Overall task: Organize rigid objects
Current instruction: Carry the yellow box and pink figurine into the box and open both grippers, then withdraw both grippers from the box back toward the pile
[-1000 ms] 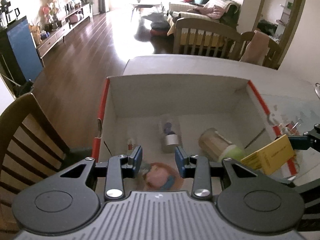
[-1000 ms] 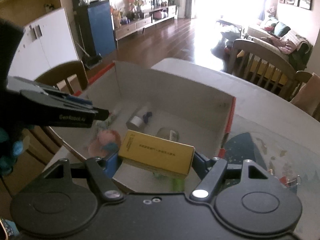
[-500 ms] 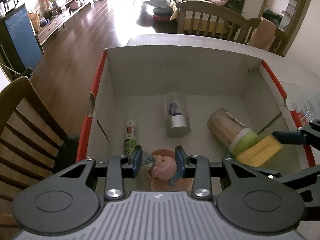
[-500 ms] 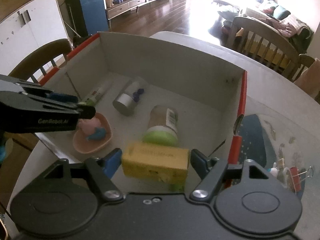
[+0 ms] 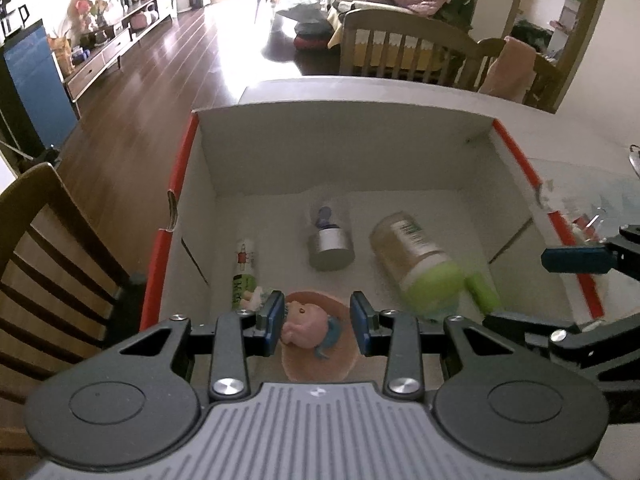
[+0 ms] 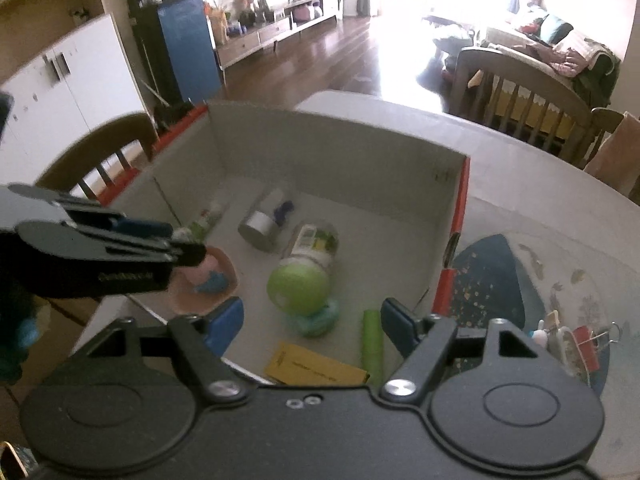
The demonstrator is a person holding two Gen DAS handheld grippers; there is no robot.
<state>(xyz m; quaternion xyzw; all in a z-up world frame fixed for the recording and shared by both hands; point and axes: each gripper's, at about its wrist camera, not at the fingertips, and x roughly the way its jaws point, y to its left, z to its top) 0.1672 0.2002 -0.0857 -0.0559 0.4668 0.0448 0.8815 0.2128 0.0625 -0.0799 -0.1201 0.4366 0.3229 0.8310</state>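
A white cardboard box with red edges (image 5: 352, 152) (image 6: 328, 148) stands on the table. In it lie a pink doll on a pink dish (image 5: 308, 322) (image 6: 208, 276), a green-lidded jar (image 5: 416, 252) (image 6: 304, 268), a clear bottle with a silver cap (image 5: 330, 236) (image 6: 266, 218), a small tube (image 5: 243, 270), a green stick (image 6: 372, 340) and a yellow box (image 6: 312, 366). My left gripper (image 5: 318, 322) is open around the doll. My right gripper (image 6: 312, 320) is open and empty above the yellow box.
A wooden chair (image 5: 44, 264) stands left of the box. A patterned mat with clips and small items (image 6: 568, 332) lies right of the box. More chairs (image 5: 404, 52) stand beyond the table's far edge.
My right gripper has opened and let go of the yellow box, which now lies on the box floor. My left gripper has opened off the doll.
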